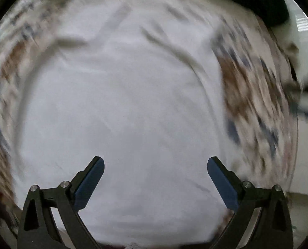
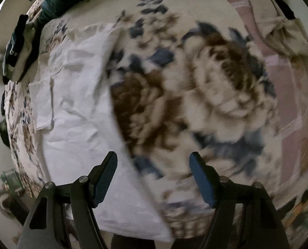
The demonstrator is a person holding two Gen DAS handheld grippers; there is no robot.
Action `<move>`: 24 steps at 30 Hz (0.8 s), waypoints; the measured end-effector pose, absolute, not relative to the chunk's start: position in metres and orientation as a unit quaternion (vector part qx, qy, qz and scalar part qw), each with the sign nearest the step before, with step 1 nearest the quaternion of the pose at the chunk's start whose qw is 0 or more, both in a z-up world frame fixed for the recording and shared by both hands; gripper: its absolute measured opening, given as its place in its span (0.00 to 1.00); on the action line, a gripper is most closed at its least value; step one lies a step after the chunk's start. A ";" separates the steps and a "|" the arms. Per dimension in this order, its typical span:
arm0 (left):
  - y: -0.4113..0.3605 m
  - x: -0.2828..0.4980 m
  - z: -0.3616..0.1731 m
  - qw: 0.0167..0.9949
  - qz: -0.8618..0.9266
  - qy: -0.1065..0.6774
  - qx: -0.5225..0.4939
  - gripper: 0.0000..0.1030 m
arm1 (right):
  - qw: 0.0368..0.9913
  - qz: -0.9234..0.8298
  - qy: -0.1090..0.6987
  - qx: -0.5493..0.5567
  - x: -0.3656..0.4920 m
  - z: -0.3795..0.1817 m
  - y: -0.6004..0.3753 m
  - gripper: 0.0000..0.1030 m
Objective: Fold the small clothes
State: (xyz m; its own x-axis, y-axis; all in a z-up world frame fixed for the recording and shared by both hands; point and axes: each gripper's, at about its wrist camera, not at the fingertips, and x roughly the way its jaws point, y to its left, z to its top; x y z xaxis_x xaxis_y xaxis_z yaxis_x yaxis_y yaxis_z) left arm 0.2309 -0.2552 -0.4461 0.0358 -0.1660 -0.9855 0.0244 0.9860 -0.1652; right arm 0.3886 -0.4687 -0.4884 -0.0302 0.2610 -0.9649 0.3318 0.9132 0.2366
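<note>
Hovering over the white garment (image 1: 122,103) on the floral cloth (image 2: 206,87), left gripper (image 1: 155,167) and right gripper (image 2: 153,161) — both spread wide, holding nothing.

White garment (image 1: 120,103) on cream cloth (image 2: 216,95) with brown-and-blue flowers; blue-padded black hand-held gripper (image 1: 155,164).

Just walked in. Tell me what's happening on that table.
A person is working with two handheld grippers over a white garment spread flat on a floral cloth. The left gripper is above the middle of the garment with its jaws open and nothing between them. The right gripper is above the garment's edge, where white meets the floral print, also open and empty. Both views are blurred. Neither gripper holds any fabric now.
</note>
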 end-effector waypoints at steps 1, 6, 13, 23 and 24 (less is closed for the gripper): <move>-0.275 0.214 -0.455 0.708 -0.068 0.701 -0.053 0.98 | 0.666 -0.016 0.718 0.202 0.394 -0.492 -0.479 0.60; -0.332 0.163 -0.492 0.672 -0.071 0.735 -0.057 0.98 | 0.668 0.045 0.715 0.199 0.429 -0.512 -0.504 0.43; -0.367 0.148 -0.517 0.685 -0.052 0.726 -0.035 0.98 | 0.646 0.132 0.709 0.251 0.495 -0.558 -0.489 0.47; -0.359 0.163 -0.504 0.738 -0.028 0.673 -0.022 0.09 | 0.633 0.140 0.672 0.357 0.569 -0.613 -0.461 0.47; -0.355 0.164 -0.501 0.741 -0.026 0.670 -0.031 0.05 | 0.632 0.140 0.665 0.373 0.575 -0.616 -0.459 0.47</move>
